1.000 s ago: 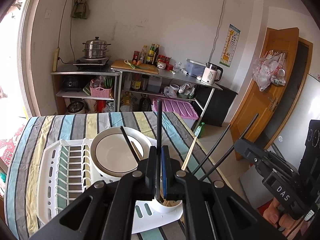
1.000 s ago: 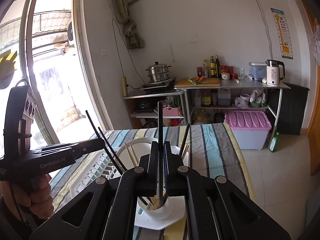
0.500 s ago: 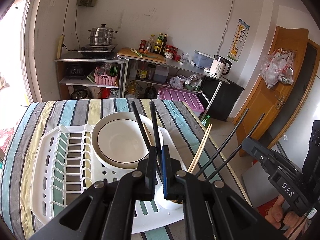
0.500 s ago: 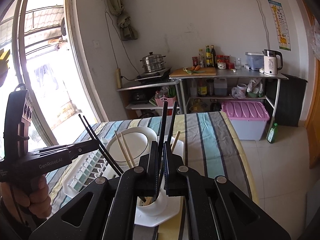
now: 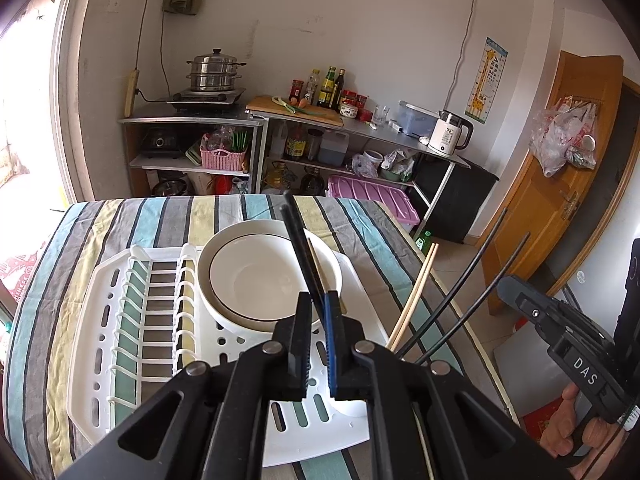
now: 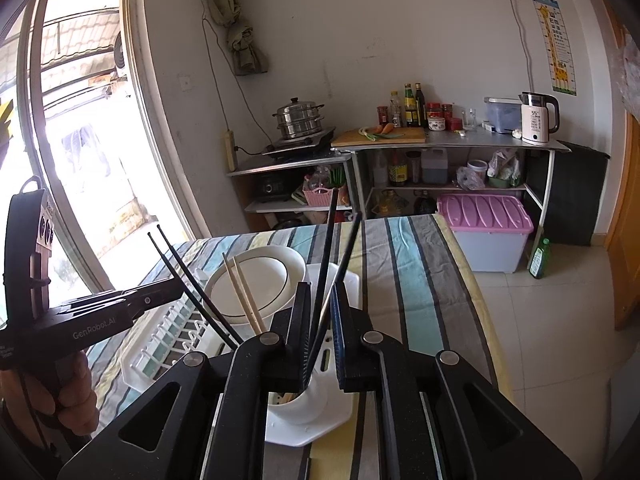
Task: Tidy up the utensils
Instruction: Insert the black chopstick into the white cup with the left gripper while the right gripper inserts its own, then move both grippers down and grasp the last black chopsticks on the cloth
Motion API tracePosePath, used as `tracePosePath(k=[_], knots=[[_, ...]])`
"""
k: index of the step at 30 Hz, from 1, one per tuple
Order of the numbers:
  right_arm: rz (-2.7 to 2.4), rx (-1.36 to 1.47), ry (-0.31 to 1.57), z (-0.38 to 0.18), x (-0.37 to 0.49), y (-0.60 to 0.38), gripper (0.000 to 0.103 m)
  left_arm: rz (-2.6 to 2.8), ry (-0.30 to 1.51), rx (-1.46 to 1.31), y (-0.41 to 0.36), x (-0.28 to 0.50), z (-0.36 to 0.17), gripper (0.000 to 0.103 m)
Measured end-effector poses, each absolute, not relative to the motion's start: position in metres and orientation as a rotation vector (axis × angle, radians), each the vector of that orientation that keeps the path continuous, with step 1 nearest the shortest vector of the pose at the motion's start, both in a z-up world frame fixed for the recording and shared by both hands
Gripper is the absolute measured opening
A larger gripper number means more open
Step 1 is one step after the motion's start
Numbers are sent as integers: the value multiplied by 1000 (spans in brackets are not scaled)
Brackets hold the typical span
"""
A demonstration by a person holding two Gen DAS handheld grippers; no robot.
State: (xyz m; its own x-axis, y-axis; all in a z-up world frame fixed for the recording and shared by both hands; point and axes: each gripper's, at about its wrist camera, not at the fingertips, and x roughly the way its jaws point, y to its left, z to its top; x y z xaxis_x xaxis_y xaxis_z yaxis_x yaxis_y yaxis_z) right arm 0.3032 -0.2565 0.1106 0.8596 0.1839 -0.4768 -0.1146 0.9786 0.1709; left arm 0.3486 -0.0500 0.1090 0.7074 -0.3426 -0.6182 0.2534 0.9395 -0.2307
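Left wrist view: left gripper (image 5: 318, 300) low in frame, over the near corner of a white drying rack (image 5: 132, 320). One pair of black chopsticks (image 5: 298, 248) runs up between its fingers, tips leaning toward the far side of the table. The sticks fill most of the gap; cannot tell whether they are pinched or loose. Only a sliver of the white cup (image 5: 352, 408) shows under the fingers. A white bowl (image 5: 272, 276) with a dark rim line sits in the rack just beyond. Off to the right are the right gripper (image 5: 506, 284), seen side-on, and the hand (image 5: 568, 428) on its grip. A second black pair (image 5: 469, 300) slants past its tip.

Right wrist view: right gripper (image 6: 322, 292) directly over the cup (image 6: 296, 404), which here shows its rim and inside. It stands on the rack's corner tray (image 6: 312, 428). The second black pair (image 6: 332, 256) stands in the cup, splayed, with slack on either side between parted fingers: released. Two wooden chopsticks (image 6: 244, 292) lean in the same cup. The left gripper (image 6: 176, 288) comes in from the left with its pair (image 6: 188, 276) angled down toward the cup; the lower ends are hidden behind the right gripper.

Surface: table under a striped cloth (image 5: 160, 220), in blue, grey and yellow bands.

Room: steel shelves on the far wall with a steamer pot (image 5: 214, 70), cutting board (image 5: 296, 110), bottles and a white kettle (image 5: 450, 136). A pink-lidded bin (image 6: 484, 216) sits on the floor. Only the left view shows the wooden door (image 5: 560, 184); only the right view shows the bright window (image 6: 80, 140).
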Motion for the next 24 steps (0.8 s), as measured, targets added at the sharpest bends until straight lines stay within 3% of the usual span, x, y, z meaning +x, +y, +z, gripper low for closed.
tracePosePath(k=[6,15,24], knots=[[161,135,495,112,288,-258,14,-353,710,-136,-45,335,106,15],[191,109,464,101,233,-253,15,-348,654,-132,-29,278,101,18],[221,108,519,65,177,-247,15,-319,698,-105,-17,209,56,20]])
